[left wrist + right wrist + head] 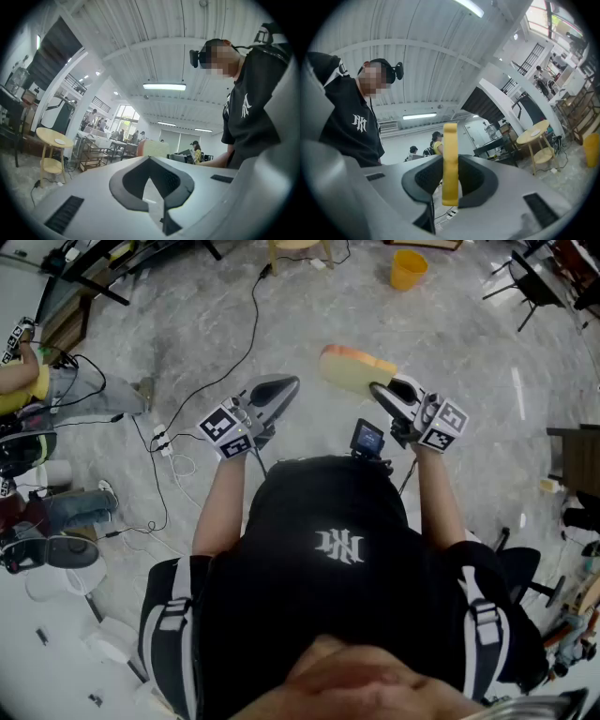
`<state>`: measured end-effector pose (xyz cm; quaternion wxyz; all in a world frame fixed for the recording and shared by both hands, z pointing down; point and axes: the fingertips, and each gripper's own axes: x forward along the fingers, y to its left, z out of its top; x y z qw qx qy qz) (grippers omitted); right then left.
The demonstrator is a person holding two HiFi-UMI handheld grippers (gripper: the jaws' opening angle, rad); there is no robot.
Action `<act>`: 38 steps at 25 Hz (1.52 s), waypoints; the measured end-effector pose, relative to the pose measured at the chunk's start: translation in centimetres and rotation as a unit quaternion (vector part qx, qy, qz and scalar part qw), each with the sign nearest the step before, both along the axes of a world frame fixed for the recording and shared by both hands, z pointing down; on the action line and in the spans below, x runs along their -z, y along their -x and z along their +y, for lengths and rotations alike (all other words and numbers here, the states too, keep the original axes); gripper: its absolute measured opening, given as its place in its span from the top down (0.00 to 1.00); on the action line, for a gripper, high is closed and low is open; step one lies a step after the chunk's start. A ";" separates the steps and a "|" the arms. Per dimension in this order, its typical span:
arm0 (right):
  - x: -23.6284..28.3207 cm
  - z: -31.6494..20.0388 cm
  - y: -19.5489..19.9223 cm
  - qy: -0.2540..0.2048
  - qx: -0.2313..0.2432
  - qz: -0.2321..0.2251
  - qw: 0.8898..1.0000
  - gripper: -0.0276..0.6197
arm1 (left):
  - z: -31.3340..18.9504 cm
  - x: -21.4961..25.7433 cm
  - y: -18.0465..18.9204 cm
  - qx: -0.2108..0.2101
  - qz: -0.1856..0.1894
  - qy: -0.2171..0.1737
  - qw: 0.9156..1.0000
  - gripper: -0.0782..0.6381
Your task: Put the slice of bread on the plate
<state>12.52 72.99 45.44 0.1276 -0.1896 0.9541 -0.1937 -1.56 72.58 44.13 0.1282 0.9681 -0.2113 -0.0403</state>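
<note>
Yellow-crusted slice of bread [354,369], pale on its broad face: clamped between the jaws of the right hand-held gripper [382,392], which are narrowed onto its two flat sides. The right gripper view shows it edge-on and upright, standing above and hanging just below the pads. It is carried in the air over the grey marbled floor [281,324], ahead of the person's chest. Left hand-held gripper [279,387]: jaws drawn together to a point, nothing between them, held beside the right one and apart from it, not touching the bread. Plate [60,141]: small and pale, lying on a round wooden surface [47,137] with a lower shelf, seen at the left of the left gripper view, well apart from both hand-held grippers and from the bread. Yellow bucket [408,268]: standing on the floor beyond the bread. Black cables [234,362]: trailing across the floor to the left.
</note>
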 end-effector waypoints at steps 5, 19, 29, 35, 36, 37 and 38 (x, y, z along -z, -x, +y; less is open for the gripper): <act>-0.7 0.0 -0.9 0.009 0.014 0.008 1.000 0.83 | 0.1 -0.9 -1.2 0.007 -0.007 0.010 1.000 0.88; -0.3 -0.9 -0.9 -0.005 0.005 0.019 1.000 0.82 | 0.1 -0.3 -1.3 0.003 0.003 0.010 1.000 0.88; -1.0 -1.5 -3.3 0.003 -0.006 0.028 1.000 0.82 | -0.5 -0.9 -3.6 -0.001 -0.009 0.026 1.000 0.88; -1.4 -1.6 -3.6 0.003 -0.003 0.036 0.999 0.82 | -0.4 -1.3 -3.8 0.009 -0.011 0.029 0.999 0.88; -1.4 -1.7 -3.8 0.003 -0.006 0.039 0.999 0.82 | -0.4 -1.3 -3.9 0.010 -0.011 0.029 0.999 0.88; -1.4 -1.8 -4.0 0.002 -0.015 0.045 0.999 0.82 | -0.3 -1.3 -3.9 0.012 -0.012 0.029 0.999 0.88; -1.6 -2.1 -4.4 -0.002 -0.032 0.058 0.998 0.82 | -0.4 -1.3 -4.0 0.016 -0.015 0.028 0.999 0.88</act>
